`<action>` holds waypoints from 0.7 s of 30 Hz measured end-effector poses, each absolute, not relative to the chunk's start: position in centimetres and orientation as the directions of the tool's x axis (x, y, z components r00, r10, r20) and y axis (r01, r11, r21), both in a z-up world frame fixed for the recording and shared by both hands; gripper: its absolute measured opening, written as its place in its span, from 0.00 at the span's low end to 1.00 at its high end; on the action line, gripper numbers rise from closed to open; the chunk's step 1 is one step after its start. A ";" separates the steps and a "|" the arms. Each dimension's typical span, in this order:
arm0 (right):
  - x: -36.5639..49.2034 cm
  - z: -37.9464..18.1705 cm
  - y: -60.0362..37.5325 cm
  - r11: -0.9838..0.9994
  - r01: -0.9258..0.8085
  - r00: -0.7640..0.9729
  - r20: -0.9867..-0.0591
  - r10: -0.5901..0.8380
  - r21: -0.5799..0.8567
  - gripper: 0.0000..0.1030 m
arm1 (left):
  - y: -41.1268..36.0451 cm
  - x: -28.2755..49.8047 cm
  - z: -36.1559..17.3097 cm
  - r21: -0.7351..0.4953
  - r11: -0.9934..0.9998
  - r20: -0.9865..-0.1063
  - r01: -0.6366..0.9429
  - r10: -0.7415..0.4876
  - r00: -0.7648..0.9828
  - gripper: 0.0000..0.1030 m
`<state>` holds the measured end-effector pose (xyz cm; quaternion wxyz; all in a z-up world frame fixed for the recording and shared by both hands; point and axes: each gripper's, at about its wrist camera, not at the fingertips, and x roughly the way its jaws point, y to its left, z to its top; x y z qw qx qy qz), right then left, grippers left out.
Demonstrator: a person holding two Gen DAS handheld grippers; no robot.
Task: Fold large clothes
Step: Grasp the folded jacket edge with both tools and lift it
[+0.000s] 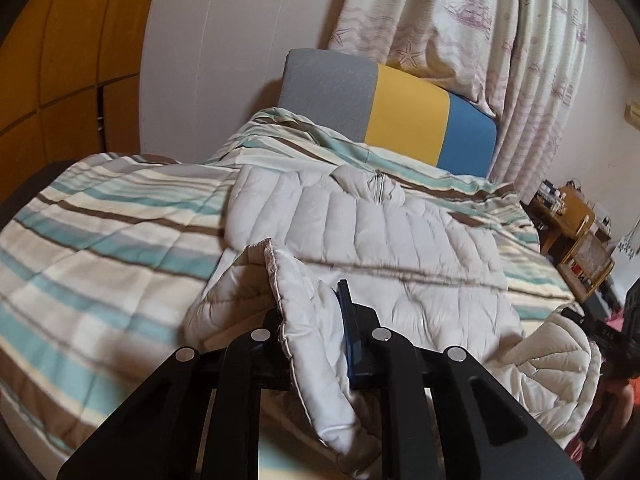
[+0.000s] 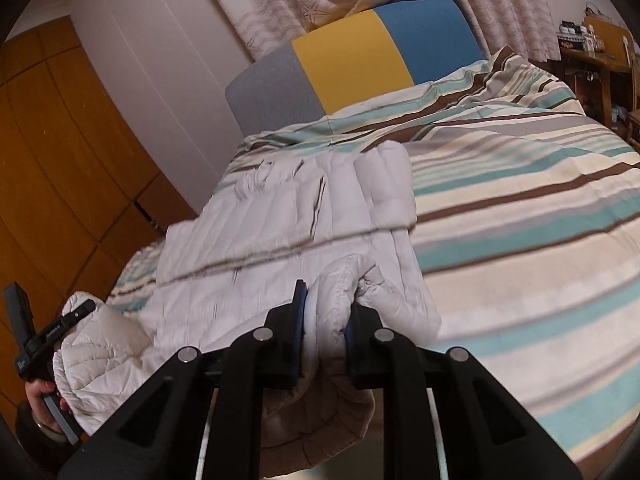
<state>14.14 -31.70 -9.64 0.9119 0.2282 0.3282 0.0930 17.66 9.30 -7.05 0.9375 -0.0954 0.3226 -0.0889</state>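
We're gripping the puffer jacket (image 1: pixel 360 232)'s hem with left gripper (image 1: pixel 308 320) and right gripper (image 2: pixel 326 312), probably folding it toward 12 o'clock next.

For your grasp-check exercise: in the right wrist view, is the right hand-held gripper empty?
No, the right hand-held gripper is shut on a bunched edge of the white puffer jacket.
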 end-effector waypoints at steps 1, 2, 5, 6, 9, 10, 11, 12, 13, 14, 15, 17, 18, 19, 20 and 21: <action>15.1 -9.6 -31.9 0.872 -0.015 0.767 -0.554 0.324 0.489 0.15 | 9.4 18.7 -6.9 -0.245 0.964 -0.585 0.101 -0.230 0.778 0.16; 15.8 -9.6 -32.1 0.868 -0.013 0.766 -0.553 0.327 0.496 0.15 | 9.5 19.5 -6.7 -0.248 0.964 -0.584 0.096 -0.227 0.779 0.16; 18.5 -9.6 -32.8 0.854 0.006 0.763 -0.555 0.333 0.520 0.15 | 9.8 22.4 -6.4 -0.249 0.965 -0.586 0.082 -0.217 0.781 0.16; 19.5 -9.7 -33.1 0.846 0.013 0.761 -0.554 0.337 0.534 0.15 | 9.8 23.4 -6.3 -0.248 0.965 -0.590 0.083 -0.219 0.777 0.16; 22.2 -10.1 -33.9 0.821 0.036 0.754 -0.555 0.352 0.569 0.15 | 10.0 26.0 -6.7 -0.269 0.960 -0.606 0.082 -0.235 0.760 0.16; 23.2 -10.3 -34.1 0.814 0.045 0.751 -0.557 0.355 0.580 0.15 | 10.2 27.1 -6.9 -0.288 0.954 -0.612 0.079 -0.247 0.751 0.16; 24.2 -10.5 -34.3 0.809 0.054 0.749 -0.560 0.355 0.585 0.15 | 10.5 28.4 -7.1 -0.308 0.949 -0.620 0.073 -0.258 0.741 0.16; 25.0 -10.7 -34.5 0.808 0.062 0.747 -0.564 0.352 0.586 0.15 | 10.6 29.2 -7.2 -0.319 0.945 -0.623 0.071 -0.265 0.736 0.16; 25.8 -10.9 -34.5 0.807 0.071 0.745 -0.569 0.348 0.586 0.15 | 10.8 30.4 -7.4 -0.341 0.938 -0.626 0.065 -0.278 0.729 0.16; 26.8 -11.2 -34.6 0.807 0.081 0.744 -0.574 0.342 0.585 0.15 | 11.0 31.4 -7.5 -0.354 0.933 -0.628 0.058 -0.284 0.725 0.16; 27.6 -11.3 -34.6 0.807 0.087 0.744 -0.577 0.337 0.584 0.15 | 11.1 32.5 -7.8 -0.363 0.930 -0.632 0.050 -0.285 0.720 0.16; 29.3 -11.7 -34.7 0.807 0.094 0.746 -0.578 0.331 0.583 0.15 | 11.2 34.1 -8.3 -0.361 0.932 -0.644 0.040 -0.280 0.712 0.16; 29.9 -12.0 -34.7 0.804 0.093 0.749 -0.573 0.332 0.587 0.15 | 11.1 35.1 -8.7 -0.352 0.935 -0.655 0.034 -0.272 0.705 0.16; 30.9 -12.1 -34.8 0.802 0.097 0.753 -0.571 0.329 0.590 0.15 | 11.1 35.7 -9.0 -0.348 0.937 -0.662 0.030 -0.268 0.700 0.16; 31.5 -12.3 -34.8 0.800 0.101 0.754 -0.570 0.326 0.592 0.15 | 11.1 36.4 -9.2 -0.345 0.938 -0.669 0.026 -0.266 0.694 0.16; 32.2 -12.4 -34.9 0.797 0.103 0.757 -0.567 0.325 0.595 0.16 | 11.2 37.0 -9.5 -0.343 0.939 -0.676 0.021 -0.262 0.689 0.16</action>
